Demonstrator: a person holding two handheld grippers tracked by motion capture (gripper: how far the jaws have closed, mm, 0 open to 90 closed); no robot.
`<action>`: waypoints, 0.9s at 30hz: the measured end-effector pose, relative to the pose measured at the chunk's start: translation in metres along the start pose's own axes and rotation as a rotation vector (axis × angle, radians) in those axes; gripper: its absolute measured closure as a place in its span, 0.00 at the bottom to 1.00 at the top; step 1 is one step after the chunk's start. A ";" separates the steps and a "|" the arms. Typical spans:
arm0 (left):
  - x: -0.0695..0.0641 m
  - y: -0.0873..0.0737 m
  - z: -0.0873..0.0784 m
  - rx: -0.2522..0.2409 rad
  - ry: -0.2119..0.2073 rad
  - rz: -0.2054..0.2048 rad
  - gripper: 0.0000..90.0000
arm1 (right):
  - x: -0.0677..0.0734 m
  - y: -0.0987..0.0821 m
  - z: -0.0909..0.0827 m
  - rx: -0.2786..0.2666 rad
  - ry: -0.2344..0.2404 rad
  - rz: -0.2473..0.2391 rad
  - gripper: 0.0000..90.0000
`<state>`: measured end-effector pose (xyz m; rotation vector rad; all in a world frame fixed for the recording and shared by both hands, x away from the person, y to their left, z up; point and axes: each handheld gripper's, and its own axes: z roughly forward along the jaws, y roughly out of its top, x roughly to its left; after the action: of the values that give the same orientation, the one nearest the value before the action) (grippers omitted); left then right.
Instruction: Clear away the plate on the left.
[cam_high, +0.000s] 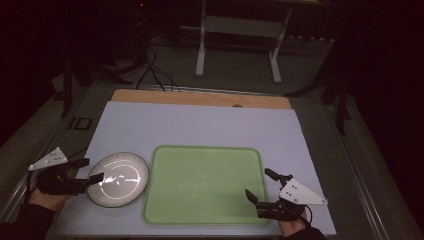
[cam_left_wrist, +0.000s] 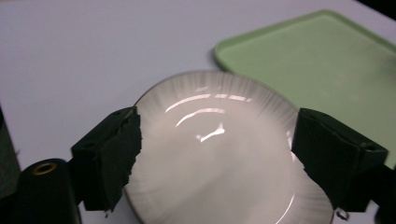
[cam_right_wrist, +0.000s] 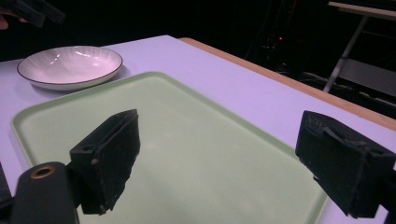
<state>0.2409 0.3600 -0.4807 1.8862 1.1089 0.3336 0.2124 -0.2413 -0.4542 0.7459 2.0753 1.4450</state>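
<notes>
The left gripper spreads wide at the left rim of the white plate; the right gripper, wide and empty, hangs over the green tray's near right corner.

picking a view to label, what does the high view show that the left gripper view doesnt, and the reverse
High view alone: the right hand-held gripper open by the tray's near right corner, the table's wooden far edge, and a stand on the floor beyond. Left gripper view alone: the plate's fine ribbing up close, seen between the left hand-held gripper's open jaws. Both: the plate beside the tray.
</notes>
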 end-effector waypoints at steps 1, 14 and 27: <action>0.002 -0.002 0.000 0.006 0.001 -0.006 0.19 | 0.000 0.000 0.000 0.001 0.001 -0.002 0.15; 0.019 -0.018 0.012 0.143 0.085 -0.113 0.30 | 0.001 0.000 0.001 0.006 0.001 -0.011 0.15; 0.028 -0.022 0.016 0.180 0.108 -0.197 0.49 | 0.002 0.000 0.003 0.015 0.008 -0.014 0.15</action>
<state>0.2545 0.3779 -0.5128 1.9118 1.4265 0.2320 0.2127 -0.2375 -0.4550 0.7305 2.0954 1.4291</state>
